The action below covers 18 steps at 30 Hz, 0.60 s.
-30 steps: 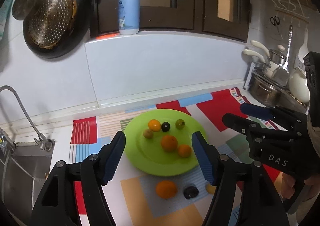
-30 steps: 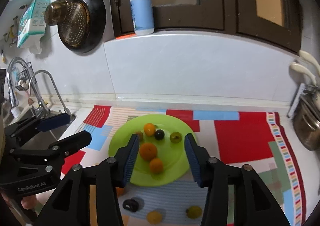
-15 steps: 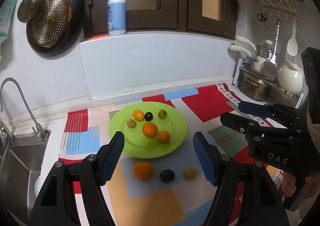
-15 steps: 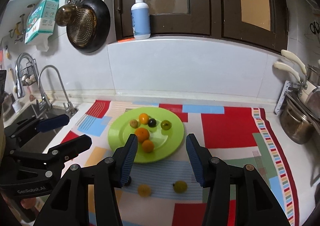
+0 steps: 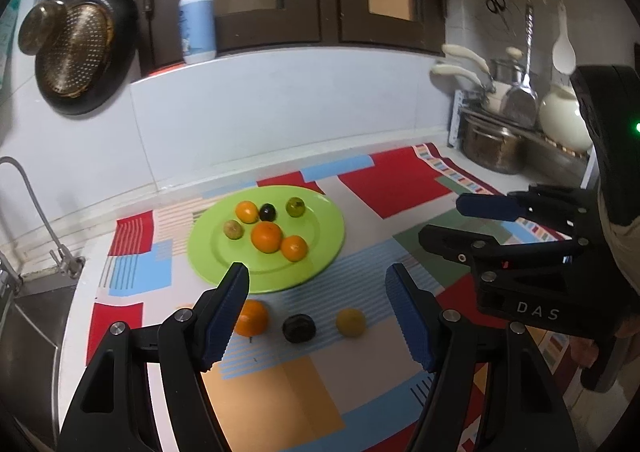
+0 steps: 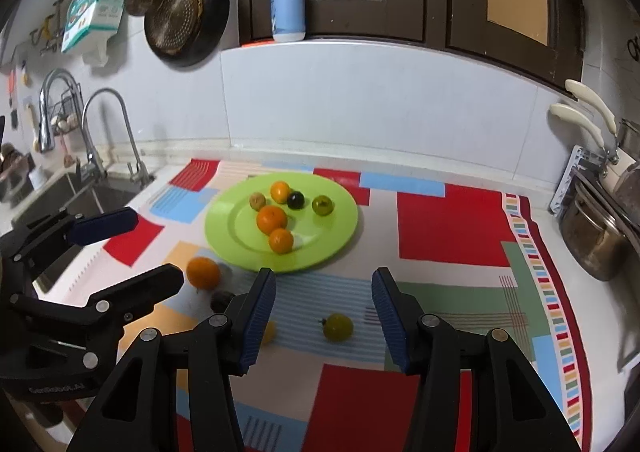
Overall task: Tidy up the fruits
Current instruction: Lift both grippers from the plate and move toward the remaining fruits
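A green plate (image 5: pixel 320 248) (image 6: pixel 340 228) on the patterned mat holds several small fruits: oranges, green ones and a dark one. In front of it on the mat lie an orange (image 5: pixel 252 318) (image 6: pixel 203 272), a dark fruit (image 5: pixel 298 328) (image 6: pixel 222 299), a yellow fruit (image 5: pixel 350 322) (image 6: pixel 267 332) and a yellow-green fruit (image 6: pixel 338 327). My left gripper (image 5: pixel 316 288) (image 6: pixel 132 248) is open and empty above the loose fruits. My right gripper (image 6: pixel 323 294) (image 5: pixel 460 219) is open and empty, to the right of the left one.
A sink (image 6: pixel 76 191) with taps lies left of the mat. Pots and a rack (image 5: pixel 496 147) stand at the right. A pan (image 5: pixel 76 51) hangs on the wall, and a soap bottle (image 5: pixel 197 31) stands on the ledge behind.
Both grippers have drawn back from the plate, so the plate looks farther away and more of the mat and the loose fruits show. Both stay open.
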{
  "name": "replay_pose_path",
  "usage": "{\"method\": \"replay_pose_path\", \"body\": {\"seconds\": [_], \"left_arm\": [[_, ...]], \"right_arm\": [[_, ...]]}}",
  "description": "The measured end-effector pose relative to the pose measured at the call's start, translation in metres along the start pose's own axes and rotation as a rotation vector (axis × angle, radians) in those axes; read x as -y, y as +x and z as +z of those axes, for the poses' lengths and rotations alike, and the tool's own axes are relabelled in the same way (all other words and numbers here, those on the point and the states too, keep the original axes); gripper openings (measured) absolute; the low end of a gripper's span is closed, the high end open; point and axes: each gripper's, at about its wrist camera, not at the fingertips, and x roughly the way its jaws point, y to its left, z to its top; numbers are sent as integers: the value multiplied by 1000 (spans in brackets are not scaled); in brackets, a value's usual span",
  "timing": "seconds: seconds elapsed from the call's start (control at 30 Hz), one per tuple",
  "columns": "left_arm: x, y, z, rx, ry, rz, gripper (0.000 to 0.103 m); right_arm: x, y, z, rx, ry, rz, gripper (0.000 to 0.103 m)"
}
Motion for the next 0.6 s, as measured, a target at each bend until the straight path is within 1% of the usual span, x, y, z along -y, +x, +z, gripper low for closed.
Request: {"method": "replay_pose_path", "body": {"seconds": [0.23, 0.4, 0.6], "left_arm": [[15, 18, -15, -34, 49, -18, 69], [19, 37, -24, -78, 48, -50, 59], [22, 58, -31, -132, 29, -90, 49]], "right_arm": [[4, 15, -16, -41, -46, 15, 51], [7, 33, -29, -88, -64, 27, 51], [11, 50, -40, -131, -64, 46, 51]]}}
